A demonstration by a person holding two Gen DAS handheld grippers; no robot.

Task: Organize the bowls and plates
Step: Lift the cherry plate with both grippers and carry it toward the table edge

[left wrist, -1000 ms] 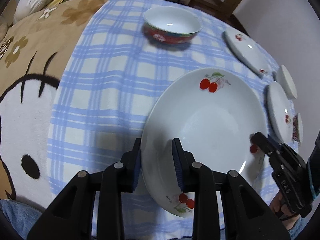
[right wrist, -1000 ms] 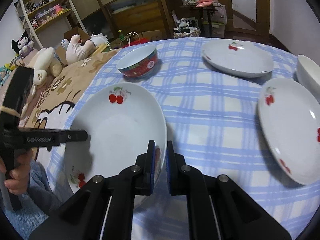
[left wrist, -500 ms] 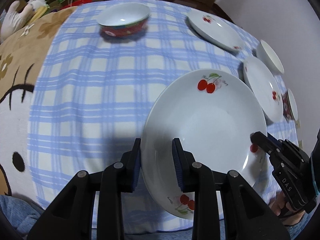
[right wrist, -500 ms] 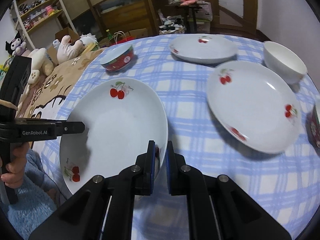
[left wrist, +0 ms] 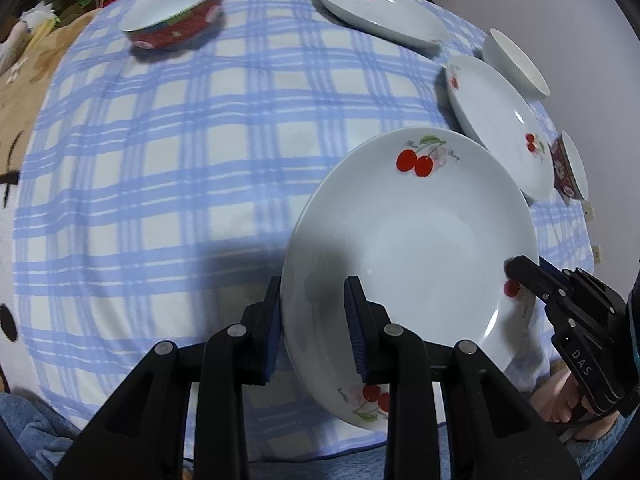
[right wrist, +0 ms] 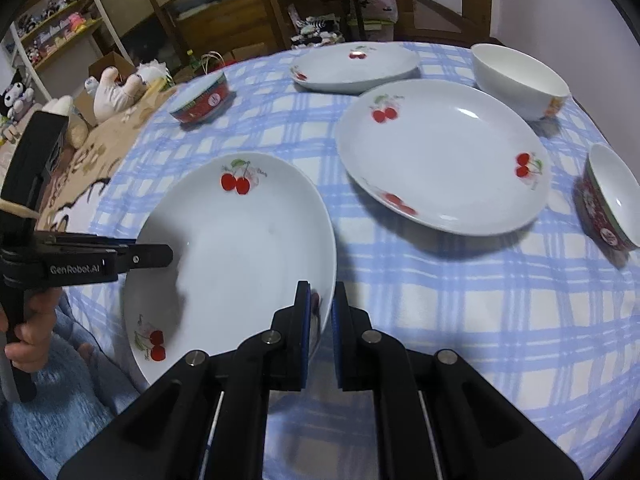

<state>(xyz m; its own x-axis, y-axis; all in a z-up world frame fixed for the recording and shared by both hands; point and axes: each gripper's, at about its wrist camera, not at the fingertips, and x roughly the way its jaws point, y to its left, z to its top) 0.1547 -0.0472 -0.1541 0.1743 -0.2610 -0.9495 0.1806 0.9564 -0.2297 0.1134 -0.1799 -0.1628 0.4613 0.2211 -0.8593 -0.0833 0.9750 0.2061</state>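
Both grippers hold one white cherry-print plate [left wrist: 420,236] [right wrist: 240,248] above the blue checked cloth [left wrist: 160,168]. My left gripper [left wrist: 314,304] is shut on the plate's left rim; my right gripper [right wrist: 320,304] is shut on its opposite rim and also shows as black jaws at the plate's right edge [left wrist: 524,270]. A second cherry plate [right wrist: 440,156] [left wrist: 496,120] lies just beyond the held one, to its right. A third cherry plate [right wrist: 356,66] [left wrist: 380,12] lies further back.
A red bowl [left wrist: 174,18] [right wrist: 200,100] sits at the far left of the cloth. A white bowl [right wrist: 520,80] [left wrist: 514,62] and another red bowl [right wrist: 610,196] [left wrist: 568,164] stand at the right edge. Plush toys [right wrist: 120,88] and shelves lie beyond.
The held plate has travelled rightward with both grippers, closing on the second cherry plate. The red bowl has slid toward the far left of both views.
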